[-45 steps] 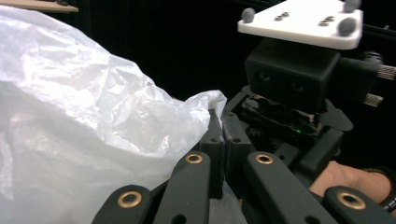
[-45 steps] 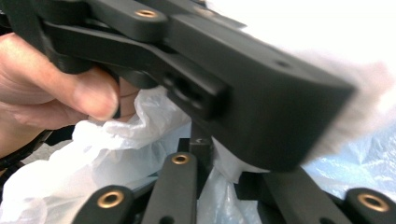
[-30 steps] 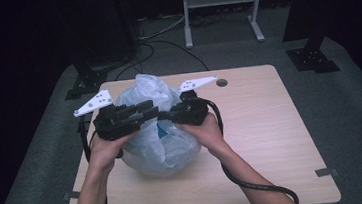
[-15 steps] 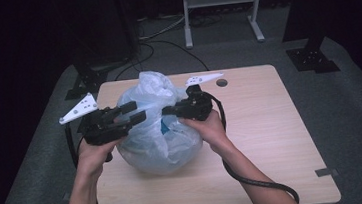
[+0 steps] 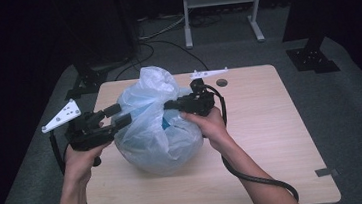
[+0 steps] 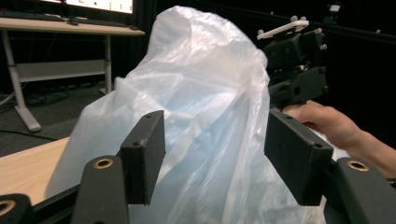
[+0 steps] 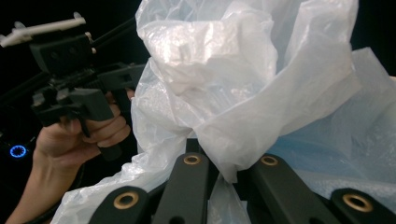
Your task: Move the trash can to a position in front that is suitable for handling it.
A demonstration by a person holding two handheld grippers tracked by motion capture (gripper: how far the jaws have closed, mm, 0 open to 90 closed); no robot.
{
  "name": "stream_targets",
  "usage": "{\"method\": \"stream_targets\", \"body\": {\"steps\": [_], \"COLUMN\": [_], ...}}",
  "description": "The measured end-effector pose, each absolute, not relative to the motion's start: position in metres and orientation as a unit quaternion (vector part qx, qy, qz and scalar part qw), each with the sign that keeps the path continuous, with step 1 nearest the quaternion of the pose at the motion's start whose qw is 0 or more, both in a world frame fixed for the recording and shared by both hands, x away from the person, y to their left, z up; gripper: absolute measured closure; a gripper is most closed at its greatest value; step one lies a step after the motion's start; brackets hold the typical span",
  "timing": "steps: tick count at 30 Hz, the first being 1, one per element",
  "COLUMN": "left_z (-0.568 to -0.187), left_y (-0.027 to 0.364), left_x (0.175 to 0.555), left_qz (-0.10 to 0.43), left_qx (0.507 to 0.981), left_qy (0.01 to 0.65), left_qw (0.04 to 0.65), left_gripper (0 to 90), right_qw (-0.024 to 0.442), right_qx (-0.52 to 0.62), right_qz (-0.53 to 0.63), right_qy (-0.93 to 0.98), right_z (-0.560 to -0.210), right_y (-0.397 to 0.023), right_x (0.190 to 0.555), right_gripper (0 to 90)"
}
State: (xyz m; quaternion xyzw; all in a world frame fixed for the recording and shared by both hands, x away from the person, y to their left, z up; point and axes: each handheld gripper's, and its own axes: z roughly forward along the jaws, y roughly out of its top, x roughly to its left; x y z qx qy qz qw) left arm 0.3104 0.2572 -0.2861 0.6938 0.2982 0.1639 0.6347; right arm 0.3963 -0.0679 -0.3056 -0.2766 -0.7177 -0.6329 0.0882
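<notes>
A: Any writing to read from above?

B: None that I can make out. The bag (image 5: 155, 119), pale and see-through with something blue inside, sits on the table (image 5: 273, 138) left of its middle. The left gripper (image 5: 120, 115) lies level at the bag's left flank, arm coming in from the bottom edge. Its jaws have just been opening and stand apart, tips at the plastic. The right gripper (image 5: 169, 104) points left into the bag's neck, wrist straight, cable (image 5: 257, 180) looping back along the forearm.

A: And the left gripper view?

B: The two black pads (image 6: 144, 158) stand wide. The bag (image 6: 196, 116) rises beyond and between them, and neither pad presses on it. Behind it the right gripper (image 6: 294, 79) and a hand (image 6: 327, 123). No lettering on the bag.

A: Right gripper view?

B: Jaws closed, a gathered fold of the bag (image 7: 243, 93) pinched between them. At left, the left hand (image 7: 79, 135) wraps its gripper's handle, held level.
</notes>
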Motion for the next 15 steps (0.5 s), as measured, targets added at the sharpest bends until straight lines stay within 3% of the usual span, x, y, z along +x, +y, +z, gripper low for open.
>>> {"method": "stream_targets", "body": {"steps": [15], "left_z": [-0.293], "left_y": [0.274], "left_x": [0.300], "left_qz": [0.180], "left_qx": [0.682], "left_qy": [0.317], "left_qw": [0.634], "left_gripper": [27.4], "right_qw": [0.066], "right_qx": [-0.286], "right_qz": [-0.650], "right_qy": [-0.701], "right_z": [-0.276], "right_y": [-0.088], "right_x": [0.400], "right_gripper": [87.5]}}
